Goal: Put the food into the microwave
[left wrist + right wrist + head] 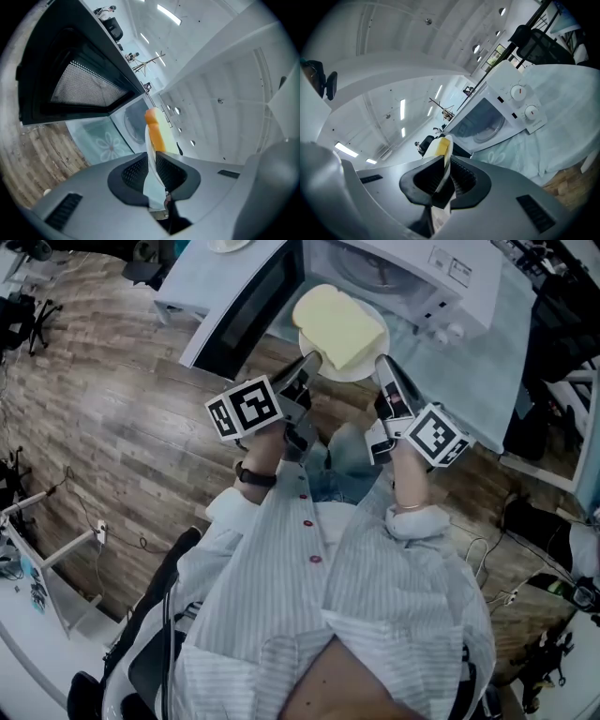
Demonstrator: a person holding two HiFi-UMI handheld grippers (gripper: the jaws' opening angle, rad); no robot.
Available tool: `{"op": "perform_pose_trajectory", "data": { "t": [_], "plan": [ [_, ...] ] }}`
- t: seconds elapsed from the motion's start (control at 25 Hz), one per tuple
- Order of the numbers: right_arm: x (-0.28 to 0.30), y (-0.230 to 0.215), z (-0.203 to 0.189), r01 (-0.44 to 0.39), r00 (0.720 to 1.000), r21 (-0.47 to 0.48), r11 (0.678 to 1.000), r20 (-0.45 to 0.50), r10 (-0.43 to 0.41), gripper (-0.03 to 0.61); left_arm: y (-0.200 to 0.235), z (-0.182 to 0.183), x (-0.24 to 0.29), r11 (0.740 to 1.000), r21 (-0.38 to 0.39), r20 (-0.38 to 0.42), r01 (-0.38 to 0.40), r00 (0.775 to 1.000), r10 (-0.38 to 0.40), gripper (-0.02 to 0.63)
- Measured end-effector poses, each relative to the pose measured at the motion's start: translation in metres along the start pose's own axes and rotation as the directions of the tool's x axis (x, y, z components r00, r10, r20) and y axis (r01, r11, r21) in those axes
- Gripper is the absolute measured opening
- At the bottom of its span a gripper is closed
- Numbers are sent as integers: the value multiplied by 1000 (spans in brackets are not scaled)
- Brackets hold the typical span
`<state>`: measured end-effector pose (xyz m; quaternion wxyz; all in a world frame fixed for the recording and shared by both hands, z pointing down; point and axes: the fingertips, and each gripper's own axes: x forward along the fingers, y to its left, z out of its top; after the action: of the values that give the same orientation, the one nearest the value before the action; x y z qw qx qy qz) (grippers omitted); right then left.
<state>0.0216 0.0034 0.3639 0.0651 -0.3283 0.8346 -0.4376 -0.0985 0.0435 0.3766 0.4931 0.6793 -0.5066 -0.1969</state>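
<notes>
A white plate [330, 367] carries a slice of yellow bread [338, 326] and hangs in the air just in front of the open white microwave [422, 273]. My left gripper [309, 364] is shut on the plate's left rim; in the left gripper view the plate [151, 154] stands edge-on between the black pads with the bread [155, 131] beyond. My right gripper [382, 366] is shut on the plate's right rim, and in the right gripper view the plate [445, 164] and bread [439, 146] sit between its pads. The microwave cavity [483, 122] stands open ahead.
The microwave door [246, 306] hangs open to the left, its dark window [79, 86] close by the left gripper. The oven rests on a table with a pale flowered cloth [487, 343]. Its knobs [525, 103] are on the right. Wooden floor [112, 427] lies below.
</notes>
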Motion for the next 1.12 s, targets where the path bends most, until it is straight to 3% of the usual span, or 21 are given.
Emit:
{"op": "perform_pose_trajectory", "data": {
  "t": [0.56,1.12],
  "plan": [
    [43,-47,56,11,999,31,999,-40,-10,55,0,26,77,999,-23,-1,-22,1000,22,49],
    [69,-51,71,-38,992,13,999,-122,39,55,4,40,90,997,-49,61,-64,996,67,49]
  ]
}}
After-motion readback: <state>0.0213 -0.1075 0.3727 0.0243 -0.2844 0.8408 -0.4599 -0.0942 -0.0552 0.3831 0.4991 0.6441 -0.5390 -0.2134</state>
